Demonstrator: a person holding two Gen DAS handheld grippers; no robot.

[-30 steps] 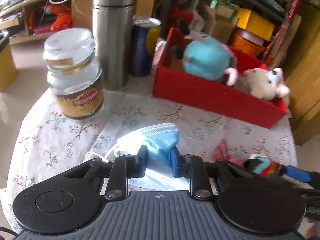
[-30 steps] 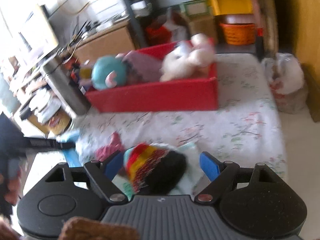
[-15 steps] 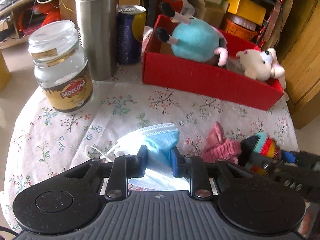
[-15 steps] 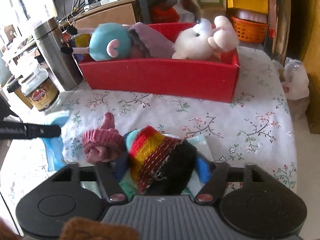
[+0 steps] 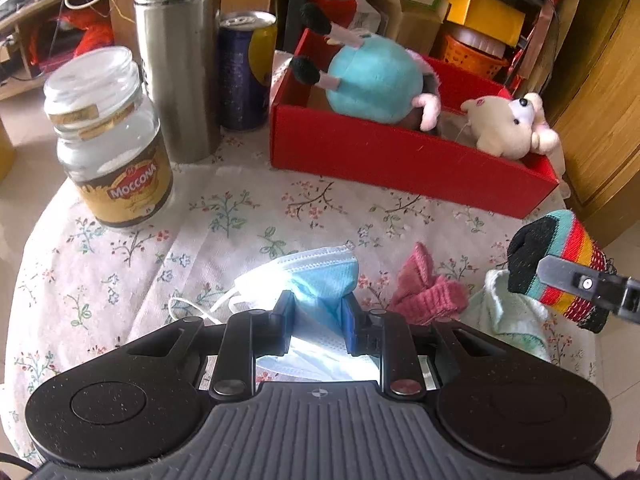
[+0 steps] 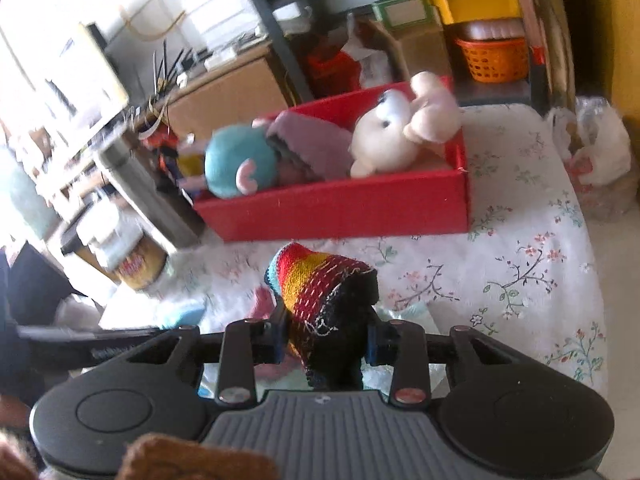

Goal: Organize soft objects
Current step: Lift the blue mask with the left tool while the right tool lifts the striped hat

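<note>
My left gripper (image 5: pixel 318 314) is shut on a blue face mask (image 5: pixel 320 280) that lies on the flowered tablecloth. The jaws of my right gripper (image 6: pixel 324 336) are closing, and their pads press on a rainbow-striped knit sock (image 6: pixel 320 280), held just above the cloth. In the left wrist view that sock (image 5: pixel 560 240) hangs at the right edge. A pink knit piece (image 5: pixel 424 296) and a pale green cloth (image 5: pixel 508 316) lie under it. The red box (image 5: pixel 400 160) behind holds a teal plush (image 5: pixel 372 80) and a white plush (image 5: pixel 508 128).
A coffee jar (image 5: pixel 112 148), a steel flask (image 5: pixel 180 60) and a blue can (image 5: pixel 244 76) stand at the back left of the table. A plastic bag (image 6: pixel 592 148) sits beyond the table's right edge. Shelves with boxes rise behind the red box (image 6: pixel 340 208).
My right gripper has closed on the striped sock and lifted it off the pale green cloth. The left gripper has kept its hold on the mask and stayed put.
</note>
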